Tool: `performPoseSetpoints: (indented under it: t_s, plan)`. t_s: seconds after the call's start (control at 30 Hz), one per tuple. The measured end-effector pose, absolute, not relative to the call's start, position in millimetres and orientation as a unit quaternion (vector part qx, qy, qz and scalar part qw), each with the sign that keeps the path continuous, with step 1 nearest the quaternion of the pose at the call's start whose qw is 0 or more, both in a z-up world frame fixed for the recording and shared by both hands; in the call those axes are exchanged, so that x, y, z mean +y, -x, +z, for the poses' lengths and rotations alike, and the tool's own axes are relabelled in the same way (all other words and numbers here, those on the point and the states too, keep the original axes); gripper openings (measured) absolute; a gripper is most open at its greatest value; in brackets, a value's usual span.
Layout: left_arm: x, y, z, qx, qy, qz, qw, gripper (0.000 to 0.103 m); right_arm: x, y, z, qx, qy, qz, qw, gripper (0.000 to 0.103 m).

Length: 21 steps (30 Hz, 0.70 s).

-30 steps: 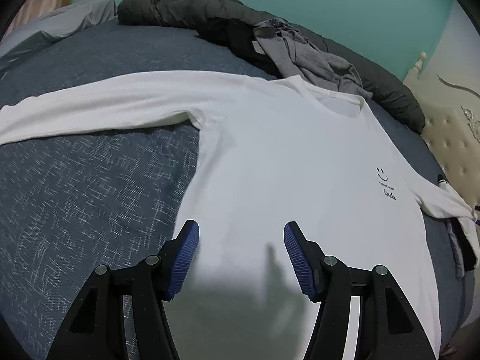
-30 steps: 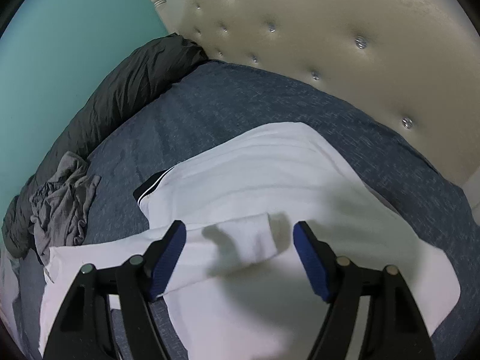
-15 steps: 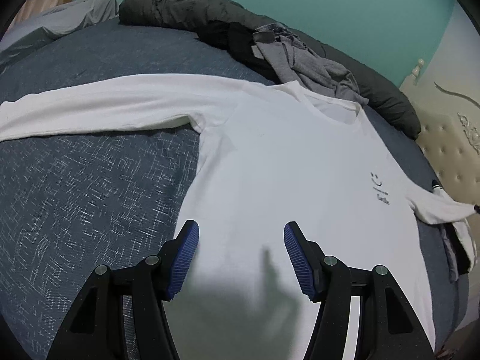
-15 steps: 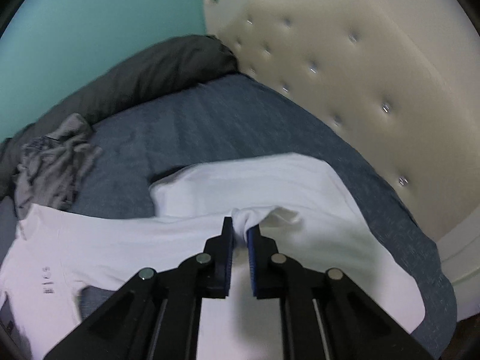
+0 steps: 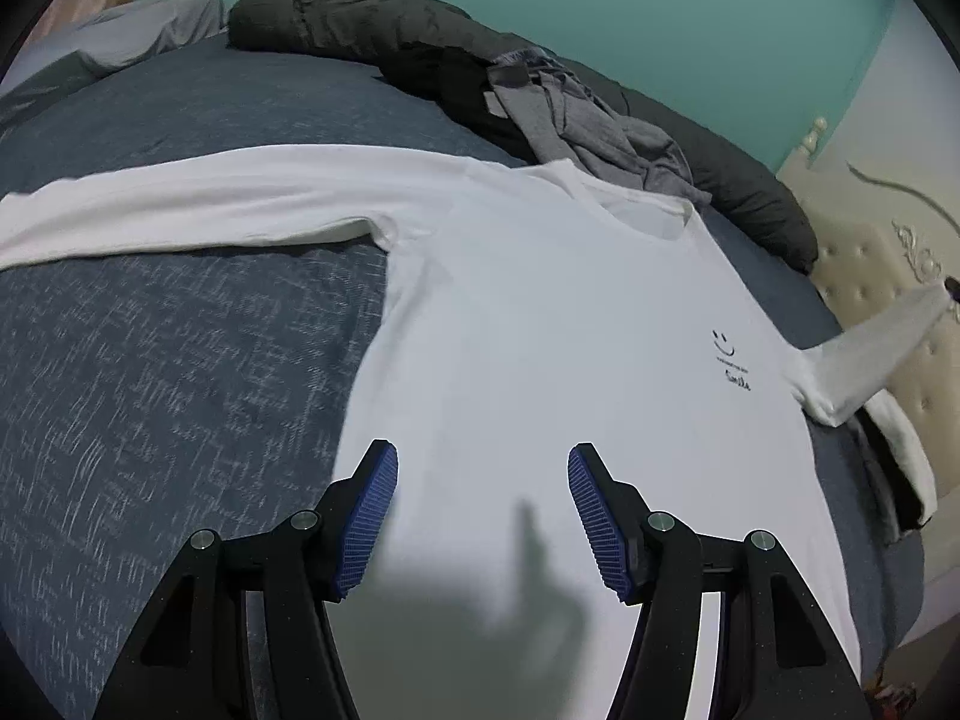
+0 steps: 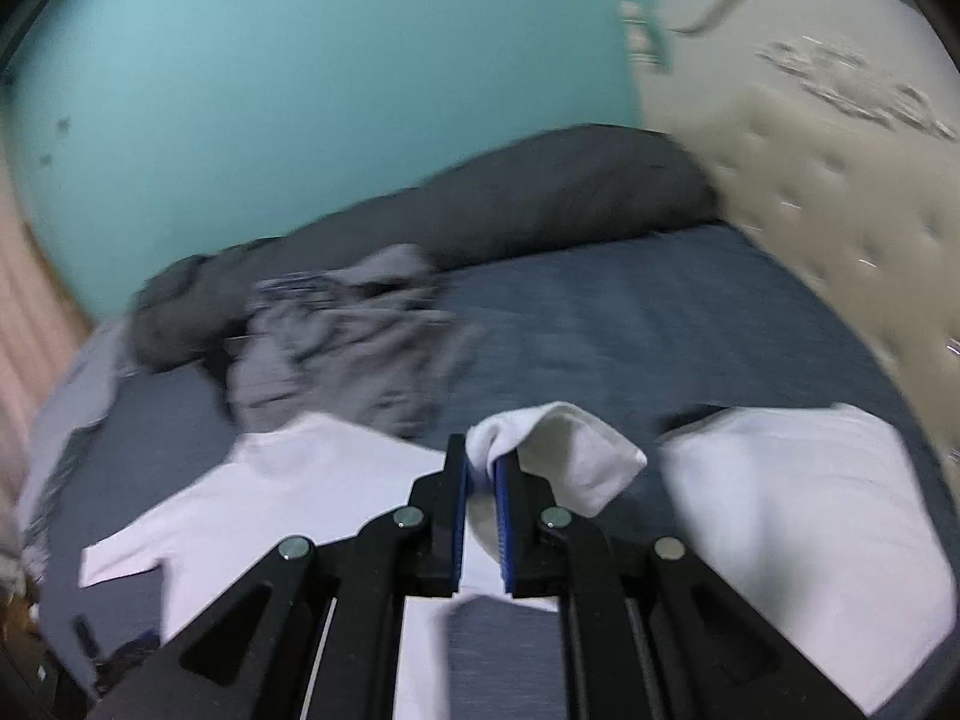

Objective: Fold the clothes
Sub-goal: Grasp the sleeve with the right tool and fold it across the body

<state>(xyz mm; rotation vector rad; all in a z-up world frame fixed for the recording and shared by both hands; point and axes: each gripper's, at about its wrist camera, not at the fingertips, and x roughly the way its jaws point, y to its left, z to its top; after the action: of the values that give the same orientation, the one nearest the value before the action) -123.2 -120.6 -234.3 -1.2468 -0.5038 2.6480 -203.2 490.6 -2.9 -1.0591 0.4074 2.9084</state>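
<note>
the white shirt [image 5: 540, 312] lies face up on the bed [image 5: 168, 360], body flat, collar toward 12 o'clock and the small print at 3 o'clock on the chest. one sleeve [image 5: 180, 210] stretches flat out toward 9 o'clock. the other sleeve [image 6: 564, 450] is off the bed — the right tongs [image 6: 482, 480] are pressed together on its cuff end and carry it in the air. the left tongs [image 5: 480, 510] hang spread over the lower body of the shirt, gripping nothing.

my read is a sleeve fold in hand. to do it well, the lifted sleeve should travel across the chest with the cloth kept lightly taut so it lands straight and without a twist, the crease falling at the shoulder seam rather than dragging the body sideways. the spread left tongs could press the hem side down to stop the shirt sliding. the grip looks shallow, on a bunched bit of cuff, so a quick swing might shake it loose.

the left view gives the whole layout: the flat body, the long sleeve at 9 o'clock, the raised sleeve rising at 3 o'clock, and the grey clothes [image 5: 576, 120] heaped at 12 o'clock. it does not show the pinch itself. the right view, blurred, shows that pinch close up, plus a second white garment [image 6: 792, 510] lying at 4 o'clock.
</note>
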Motion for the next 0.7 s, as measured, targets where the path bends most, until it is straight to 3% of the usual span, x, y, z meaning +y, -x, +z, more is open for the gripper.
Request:
performPoseSetpoints:
  t_s: [0.37,0.6,0.7]
  plan:
    - [-161,99,-227,-0.202,0.403,0.889,0.083,0.063,247,218,-22,0.065,0.394,0.899,-0.179,0.008]
    - [-173,91,-225,-0.209,0.404,0.886,0.09,0.063,148,213,-126,0.029,0.479,0.848,-0.226,0.008]
    - [-173,91,-225,-0.208,0.404,0.886,0.095,0.063,128,215,-173,0.034,0.518,0.824,-0.227,0.013]
